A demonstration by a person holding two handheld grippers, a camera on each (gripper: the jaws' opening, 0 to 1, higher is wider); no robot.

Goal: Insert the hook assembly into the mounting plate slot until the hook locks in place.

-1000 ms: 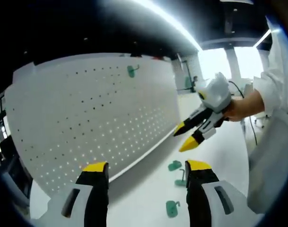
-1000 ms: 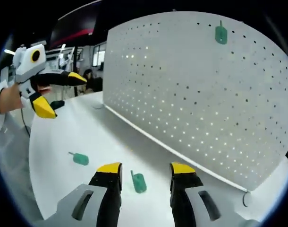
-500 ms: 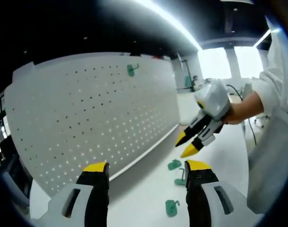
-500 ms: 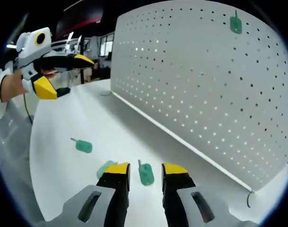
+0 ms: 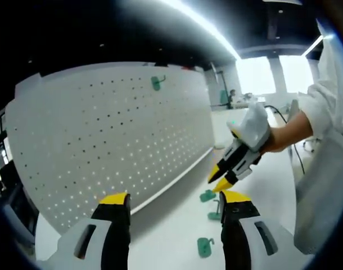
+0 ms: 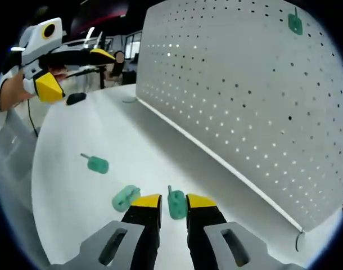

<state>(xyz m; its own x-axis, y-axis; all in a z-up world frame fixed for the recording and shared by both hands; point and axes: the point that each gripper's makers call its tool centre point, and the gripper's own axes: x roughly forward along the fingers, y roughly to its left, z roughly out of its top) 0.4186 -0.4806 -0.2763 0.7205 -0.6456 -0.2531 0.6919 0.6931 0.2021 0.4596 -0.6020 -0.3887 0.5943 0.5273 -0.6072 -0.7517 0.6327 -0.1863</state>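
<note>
now lowered onto near green hook (image 6: 176, 203) on surface (image 6: 70, 185), right tool (image 6: 173, 201) narrowed around it, not yet clamped; left tool (image 5: 174, 198) open, empty.

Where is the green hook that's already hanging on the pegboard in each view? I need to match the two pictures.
Left gripper view: the hanging green hook sits near the top of the white pegboard, just left of the picture's centre.
Right gripper view: the same hook is at the upper right, high on the pegboard.
Shared landmark: the pegboard's bottom edge where it meets the white table, with loose green hooks lying in front.
</note>
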